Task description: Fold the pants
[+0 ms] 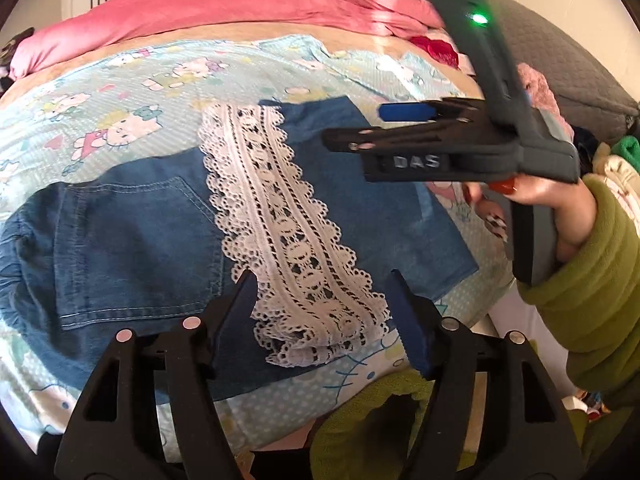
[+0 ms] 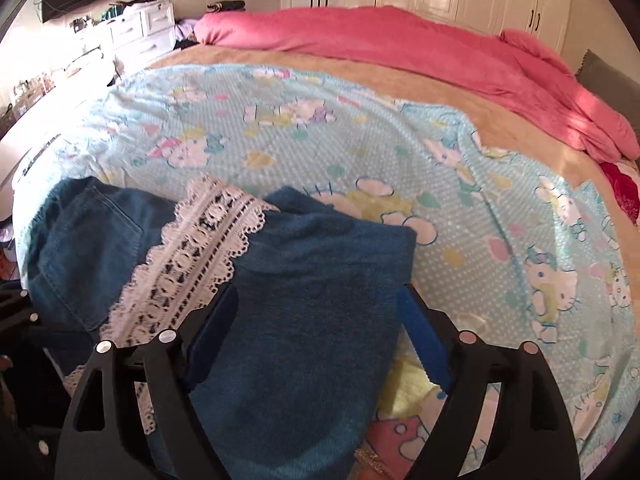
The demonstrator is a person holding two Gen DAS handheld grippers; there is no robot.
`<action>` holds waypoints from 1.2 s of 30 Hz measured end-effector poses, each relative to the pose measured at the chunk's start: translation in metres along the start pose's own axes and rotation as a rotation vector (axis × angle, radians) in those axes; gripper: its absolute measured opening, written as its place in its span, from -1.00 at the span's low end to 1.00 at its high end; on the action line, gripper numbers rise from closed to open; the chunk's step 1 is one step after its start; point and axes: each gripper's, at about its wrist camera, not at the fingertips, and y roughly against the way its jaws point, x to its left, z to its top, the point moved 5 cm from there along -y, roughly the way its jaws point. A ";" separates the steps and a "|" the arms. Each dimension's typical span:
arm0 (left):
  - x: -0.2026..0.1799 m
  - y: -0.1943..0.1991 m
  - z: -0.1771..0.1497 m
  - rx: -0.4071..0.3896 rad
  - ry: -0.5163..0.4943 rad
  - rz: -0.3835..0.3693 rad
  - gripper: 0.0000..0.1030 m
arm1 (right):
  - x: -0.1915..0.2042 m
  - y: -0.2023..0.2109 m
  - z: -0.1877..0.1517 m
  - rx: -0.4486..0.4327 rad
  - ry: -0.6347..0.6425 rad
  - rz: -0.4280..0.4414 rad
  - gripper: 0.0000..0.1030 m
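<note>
**Open grippers over folded jeans**

The left gripper [image 1: 320, 312] is hovering wide open above the denim pants [image 1: 136, 240], which are lying folded near the bed's [image 1: 120, 92] front edge. The right gripper [image 2: 316, 332] is also gaping wide, empty, over their lace trim [image 1: 288, 240].

Left wrist view low and close over the folded denim pants [image 1: 140, 240] on the bed, facing the far pink blanket [image 1: 224, 4], right wrist view close from the right, both sharing the lace trim [image 2: 192, 264]
</note>
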 end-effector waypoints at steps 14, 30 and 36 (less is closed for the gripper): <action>0.006 0.025 0.005 -0.056 0.015 0.058 0.75 | -0.014 0.039 0.004 -0.069 -0.043 -0.024 0.78; 0.031 0.061 0.008 -0.129 0.062 0.168 0.81 | 0.017 0.070 0.034 -0.144 0.010 0.007 0.91; 0.041 0.074 0.004 -0.147 0.085 0.186 0.81 | 0.039 0.073 0.047 -0.155 0.041 0.036 0.91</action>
